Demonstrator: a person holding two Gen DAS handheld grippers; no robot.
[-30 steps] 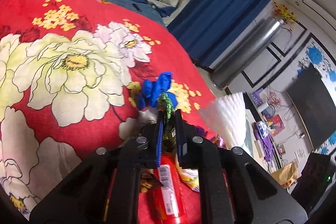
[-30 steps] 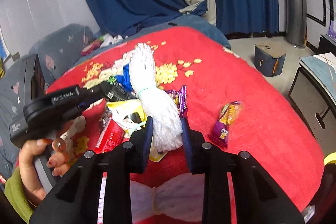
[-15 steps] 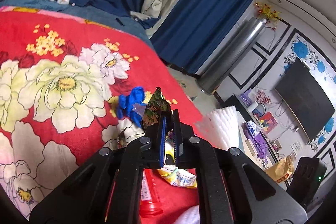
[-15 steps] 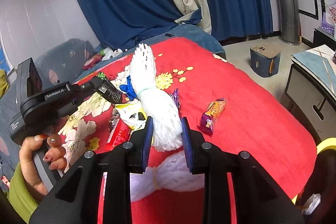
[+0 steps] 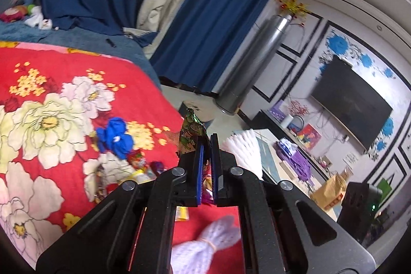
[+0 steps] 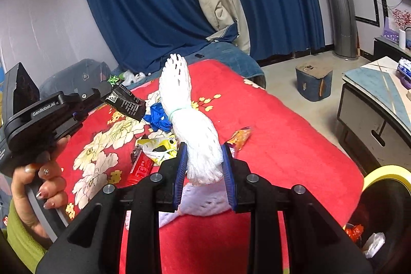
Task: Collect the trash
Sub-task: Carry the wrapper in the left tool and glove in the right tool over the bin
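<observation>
Left gripper: jaws pinching shut on dark snack wrapper, lifting clear of the bed. Right gripper: jaws part-open, clamping white foam net. Risking: thin wrapper slipping free; net springing out before reaching the yellow-rimmed bin; remaining litter being missed.

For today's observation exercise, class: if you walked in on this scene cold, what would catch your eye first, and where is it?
First, the white foam net sleeve clamped in the right gripper, rising over the red floral blanket. Next, the left gripper, at the left in a person's hand, pinching a dark snack wrapper. Loose wrappers and a blue glove litter the blanket between them.
</observation>
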